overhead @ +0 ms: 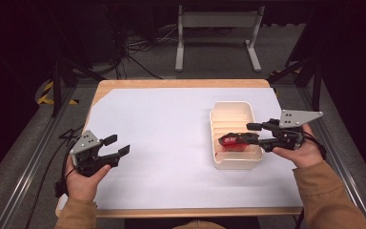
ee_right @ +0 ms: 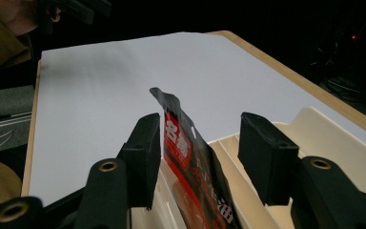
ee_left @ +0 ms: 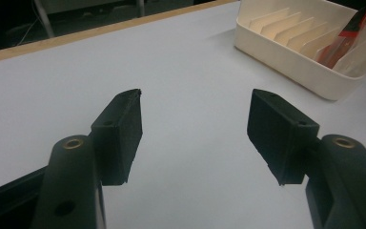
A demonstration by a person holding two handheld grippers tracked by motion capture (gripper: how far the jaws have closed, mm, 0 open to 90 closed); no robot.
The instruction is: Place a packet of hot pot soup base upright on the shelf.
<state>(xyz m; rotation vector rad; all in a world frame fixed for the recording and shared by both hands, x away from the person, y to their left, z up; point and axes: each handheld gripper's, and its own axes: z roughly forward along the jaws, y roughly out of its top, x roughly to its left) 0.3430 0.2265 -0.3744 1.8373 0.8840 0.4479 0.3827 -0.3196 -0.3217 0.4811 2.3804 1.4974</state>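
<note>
Each hand wore a tan sleeve (overhead: 326, 191) and carried a black two-jaw tool: the left gripper (overhead: 116, 145) and the right gripper (overhead: 256, 134). A grey three-cornered plate (overhead: 298, 118) dotted with small holes topped each, and black cables trailed behind. The blocky matte black pads (ee_left: 124, 126) sat on arms with brass-ringed holes.

High view: overhead, facing forward, far.
Gripper views: low, close along jaws.
Shared: slotted tray (overhead: 232, 110) (ee_left: 286, 56) (ee_right: 314, 125).
</note>
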